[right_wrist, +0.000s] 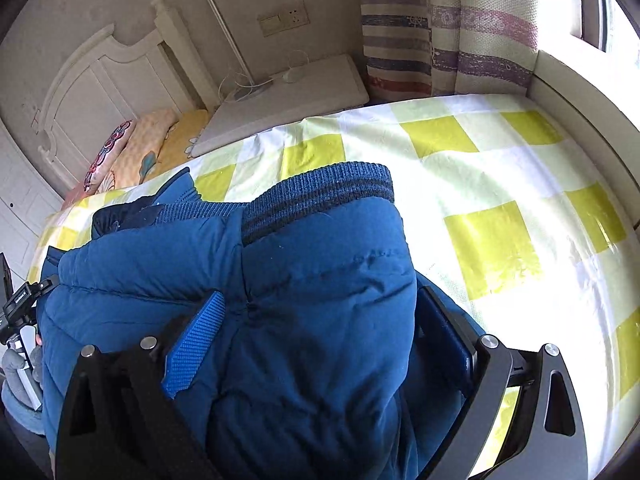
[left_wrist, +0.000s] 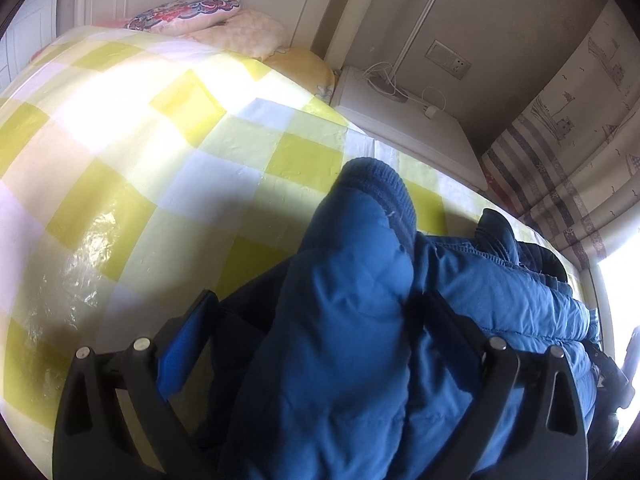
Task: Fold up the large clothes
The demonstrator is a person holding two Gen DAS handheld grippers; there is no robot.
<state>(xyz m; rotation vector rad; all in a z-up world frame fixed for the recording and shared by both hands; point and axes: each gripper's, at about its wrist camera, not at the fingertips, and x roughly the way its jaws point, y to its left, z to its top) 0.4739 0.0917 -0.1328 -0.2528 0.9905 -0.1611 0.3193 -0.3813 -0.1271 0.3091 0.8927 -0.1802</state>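
Note:
A blue padded jacket (left_wrist: 352,260) lies bunched on a bed with a yellow and white checked cover (left_wrist: 160,140). Its ribbed knit band (left_wrist: 376,176) points away from me. My left gripper (left_wrist: 320,300) stands wide, and a thick fold of the jacket bulges up between its fingers. The left blue pad (left_wrist: 180,348) shows bare. In the right wrist view the jacket (right_wrist: 320,240) and its ribbed band (right_wrist: 320,188) fill the middle. My right gripper (right_wrist: 320,296) straddles a fold with its jaws wide, and its textured blue pad (right_wrist: 196,344) is uncovered, not pressing the cloth.
Pillows (left_wrist: 188,12) lie by the white headboard (right_wrist: 100,80). A white nightstand (right_wrist: 288,96) with a lamp and cables stands beside the bed. Striped curtains (right_wrist: 440,40) hang by a bright window. Bare checked cover (right_wrist: 480,160) spreads beyond the jacket.

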